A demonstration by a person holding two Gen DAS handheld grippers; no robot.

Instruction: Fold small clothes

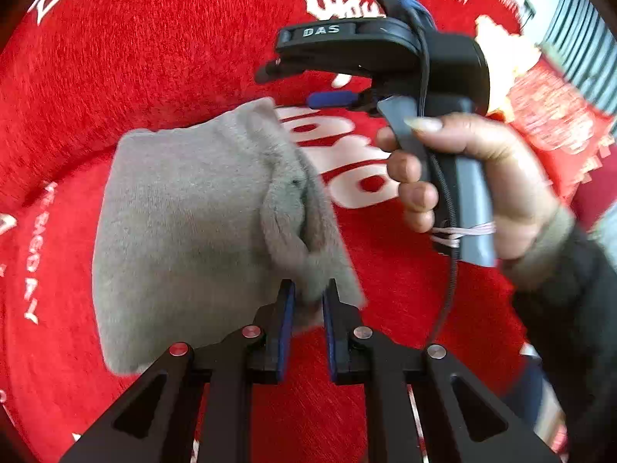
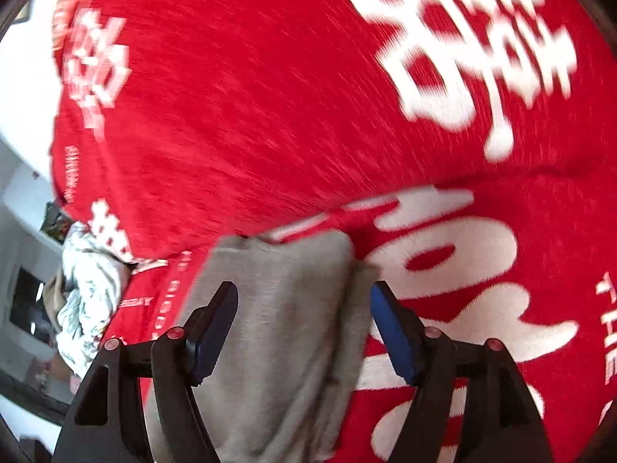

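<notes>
A small grey fuzzy garment [image 1: 185, 216] lies folded on the red blanket [image 1: 115, 61]. My left gripper [image 1: 308, 297] is shut on a bunched edge of that garment at its lower right. In the left wrist view the right gripper [image 1: 304, 85] hovers beyond the cloth, held by a hand [image 1: 462, 177], its fingers apart. In the right wrist view the right gripper [image 2: 304, 308] is open, with the grey garment [image 2: 281, 328] lying below and between its fingers, the pads not touching it.
The red blanket [image 2: 270, 96] with large white lettering covers the whole work surface. A crumpled pale cloth [image 2: 85, 293] lies off its left edge, near grey furniture. A dark sleeve [image 1: 570, 328] fills the right side of the left wrist view.
</notes>
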